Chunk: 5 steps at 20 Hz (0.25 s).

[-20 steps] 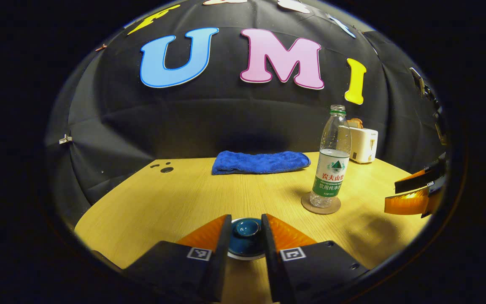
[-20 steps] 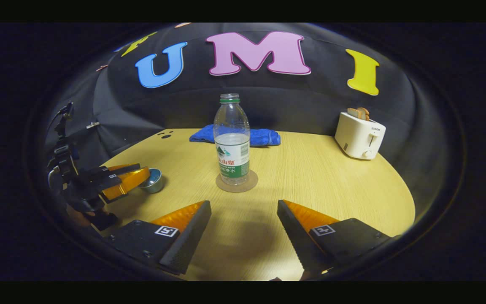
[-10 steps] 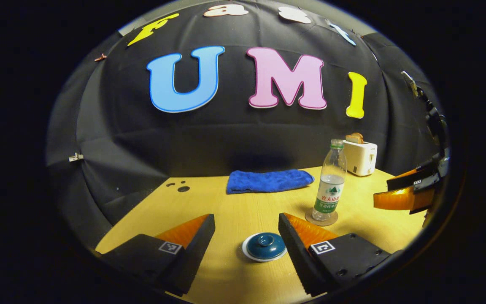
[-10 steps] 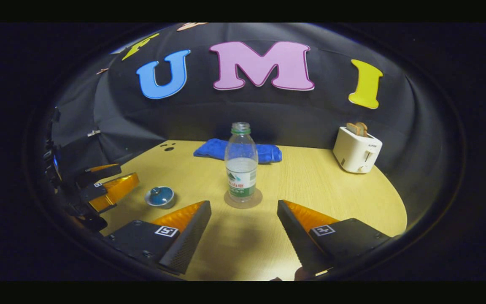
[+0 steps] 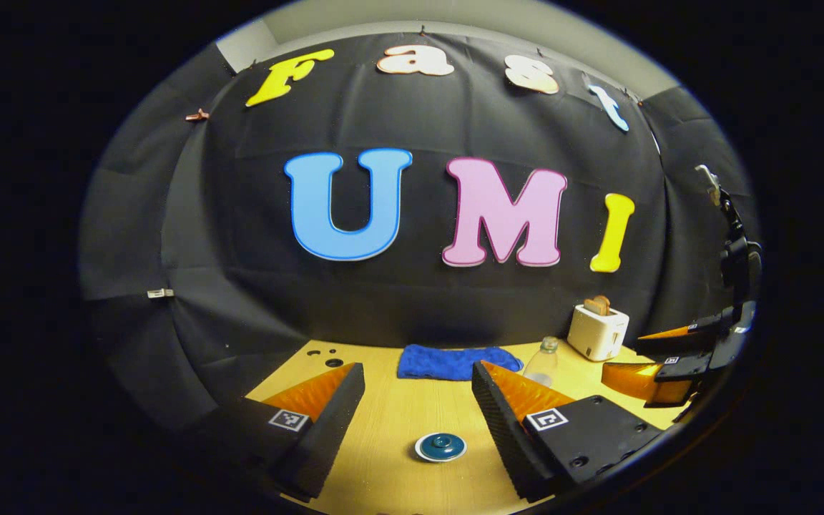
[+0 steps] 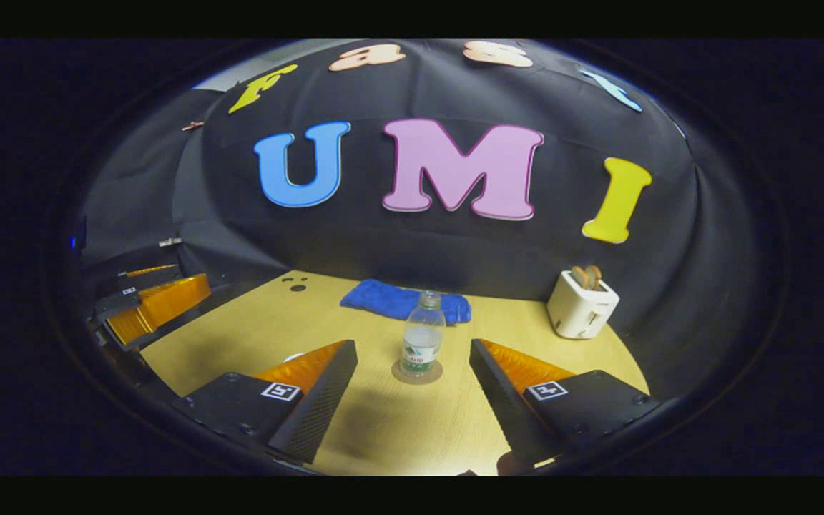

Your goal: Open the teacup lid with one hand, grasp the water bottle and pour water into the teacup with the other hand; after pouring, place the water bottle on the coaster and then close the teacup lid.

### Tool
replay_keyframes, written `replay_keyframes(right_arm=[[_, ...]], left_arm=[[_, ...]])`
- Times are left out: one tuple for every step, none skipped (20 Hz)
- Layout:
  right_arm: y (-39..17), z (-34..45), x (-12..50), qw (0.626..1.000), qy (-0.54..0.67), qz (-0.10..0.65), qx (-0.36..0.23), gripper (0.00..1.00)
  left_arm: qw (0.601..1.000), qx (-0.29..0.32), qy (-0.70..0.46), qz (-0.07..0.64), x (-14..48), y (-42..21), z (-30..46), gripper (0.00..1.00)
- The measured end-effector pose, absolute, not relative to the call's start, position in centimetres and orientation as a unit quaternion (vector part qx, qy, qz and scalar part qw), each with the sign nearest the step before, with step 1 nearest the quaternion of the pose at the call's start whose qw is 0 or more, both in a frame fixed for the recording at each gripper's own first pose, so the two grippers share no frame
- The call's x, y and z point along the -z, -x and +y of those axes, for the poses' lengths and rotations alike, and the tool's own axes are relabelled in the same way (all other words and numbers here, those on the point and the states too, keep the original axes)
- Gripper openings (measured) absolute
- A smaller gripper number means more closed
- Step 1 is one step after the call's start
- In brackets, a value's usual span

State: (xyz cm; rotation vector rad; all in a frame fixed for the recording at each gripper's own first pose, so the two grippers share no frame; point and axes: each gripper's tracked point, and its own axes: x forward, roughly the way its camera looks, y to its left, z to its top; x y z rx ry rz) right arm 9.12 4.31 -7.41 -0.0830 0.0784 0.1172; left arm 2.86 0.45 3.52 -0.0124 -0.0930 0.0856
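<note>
Table (image 6: 562, 357) wooden, bottle (image 6: 423, 342) on coaster (image 6: 417, 373)

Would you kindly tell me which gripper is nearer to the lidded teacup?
Left. The left gripper hangs open above the teacup, which sits between its jaws below. The right gripper is off beside it, facing the water bottle.
</note>
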Motion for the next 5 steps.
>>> replay_keyframes(right_arm=[[-8.4,4.4,6.4,0.997,0.041,0.026,-0.053,0.99],[-7.6,4.5,5.6,0.998,0.041,0.016,-0.049,0.99],[-6.8,4.6,5.1,0.998,0.041,0.009,-0.045,0.99],[-6.0,4.6,4.6,0.998,0.038,0.003,-0.041,0.98],[-4.5,4.6,4.1,0.999,0.03,-0.009,-0.029,0.98]], left_arm=[[0.998,-0.041,0.016,-0.051,-4.4,-1.9,0.5,0.95],[0.997,-0.038,0.023,-0.055,-5.0,-1.1,0.5,0.94],[0.997,-0.038,0.028,-0.058,-5.5,-0.4,0.8,0.94],[0.997,-0.039,0.025,-0.065,-6.3,0.7,1.3,0.95],[0.997,-0.041,0.016,-0.07,-6.7,1.8,1.9,0.94]])
